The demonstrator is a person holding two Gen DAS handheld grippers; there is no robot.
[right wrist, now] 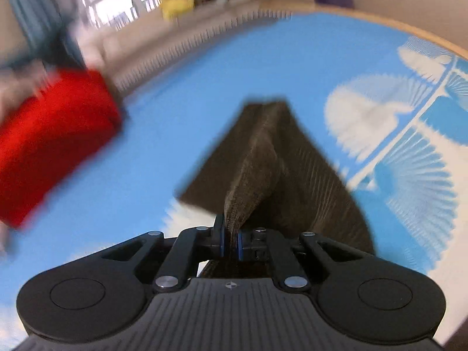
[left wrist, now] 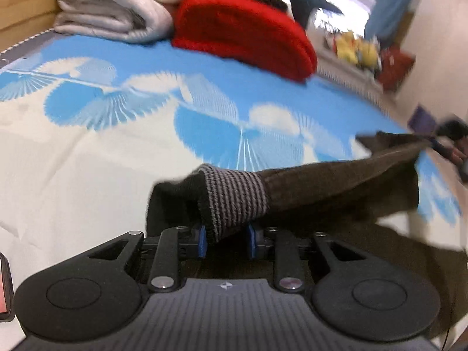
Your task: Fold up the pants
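Black, blue-padded left gripper (left wrist: 225, 239) sits lowest in its view, jaws partly spread yet pinching the grey-and-black striped ribbed waistband (left wrist: 234, 196) of the dark brown corduroy pants (left wrist: 336, 181). From there the pants stretch taut to the right, raised above the blue-and-white fan-print bed sheet (left wrist: 87, 161), towards a blurred dark shape at the far edge. In the right wrist view, the right gripper (right wrist: 231, 241) has its jaws pressed nearly together on a bunched fold of the same fabric (right wrist: 263, 158), which rises ahead in a ridge over the sheet (right wrist: 181, 93). Both grippers point forward, low over the bed. A folded red knit garment (left wrist: 242, 32) and a stack of folded cream towels (left wrist: 117, 5) lie beyond
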